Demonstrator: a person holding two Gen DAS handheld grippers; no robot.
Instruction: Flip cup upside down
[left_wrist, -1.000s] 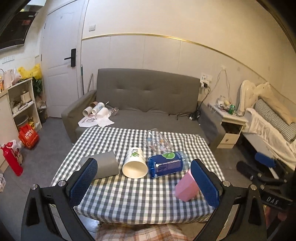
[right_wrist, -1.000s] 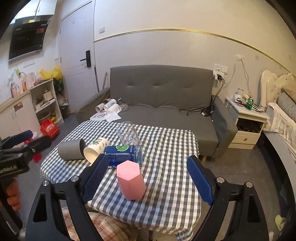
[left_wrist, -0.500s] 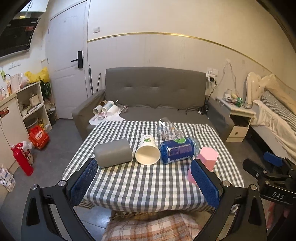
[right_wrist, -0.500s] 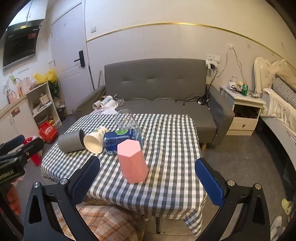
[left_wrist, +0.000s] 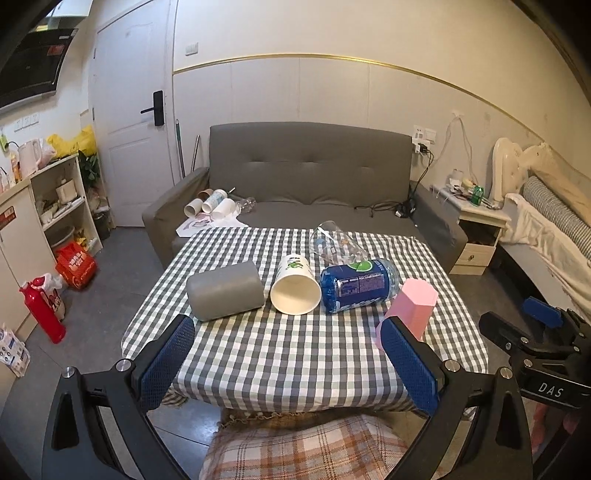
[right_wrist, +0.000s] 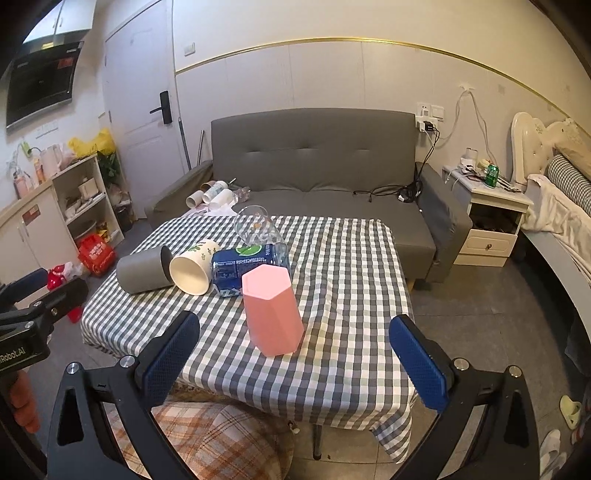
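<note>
Checked table (right_wrist: 351, 280) ahead, both my jaws spread and empty, backed off from a second ago, and the pink cup (right_wrist: 272, 310) stands closed end up near the front edge beside the blue bottle (right_wrist: 240, 264), so it looks flipped.

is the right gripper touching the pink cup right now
Apart. In the right wrist view the right gripper is wide open, and checked tablecloth shows between each finger and the pink cup.

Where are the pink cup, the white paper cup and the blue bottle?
pink cup (right_wrist: 273, 314), right wrist view, front wall.
white paper cup (left_wrist: 294, 294), left wrist view, open mouth.
blue bottle (left_wrist: 356, 290), left wrist view, label.
</note>
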